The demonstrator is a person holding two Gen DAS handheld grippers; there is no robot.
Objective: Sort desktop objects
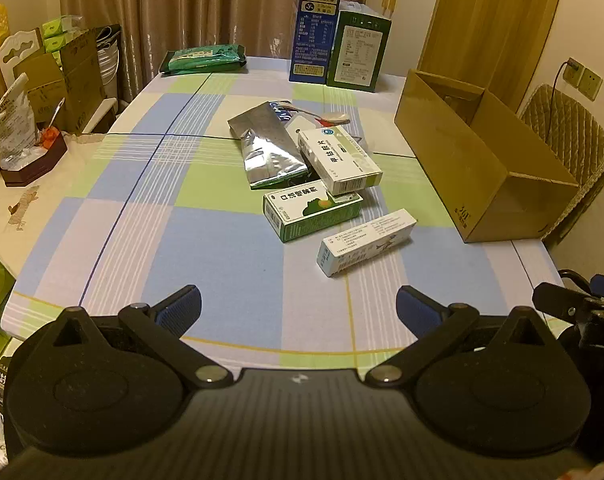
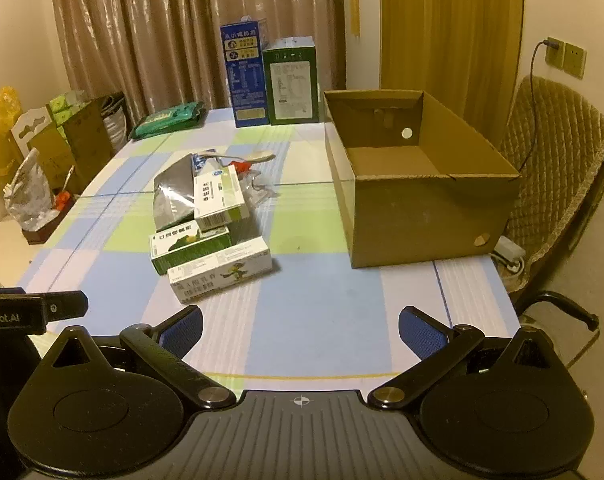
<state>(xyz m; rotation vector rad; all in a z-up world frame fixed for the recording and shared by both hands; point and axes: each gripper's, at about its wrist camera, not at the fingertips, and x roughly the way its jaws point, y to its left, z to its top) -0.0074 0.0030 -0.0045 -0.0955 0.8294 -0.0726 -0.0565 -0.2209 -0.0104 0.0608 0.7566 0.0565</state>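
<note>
Left gripper (image 1: 298,308): jaws spread wide, nothing between them, above the near edge of the checked tablecloth (image 1: 206,240).
Right gripper (image 2: 300,330): likewise wide apart and empty.
Cardboard box (image 2: 421,216): the landmark, open-topped and empty (its near wall has a round hole).
Medicine boxes: white box (image 2: 222,270), green box (image 2: 190,246) and white-green box (image 2: 218,196), clustered left of the cardboard box, well apart from it.
Foil pouch (image 2: 172,200): under the white-green box.
Spoon (image 2: 258,157): behind the cluster.
Cartons: blue carton (image 2: 244,76) and green carton (image 2: 292,82), upright beyond the cardboard box's far left corner.
</note>
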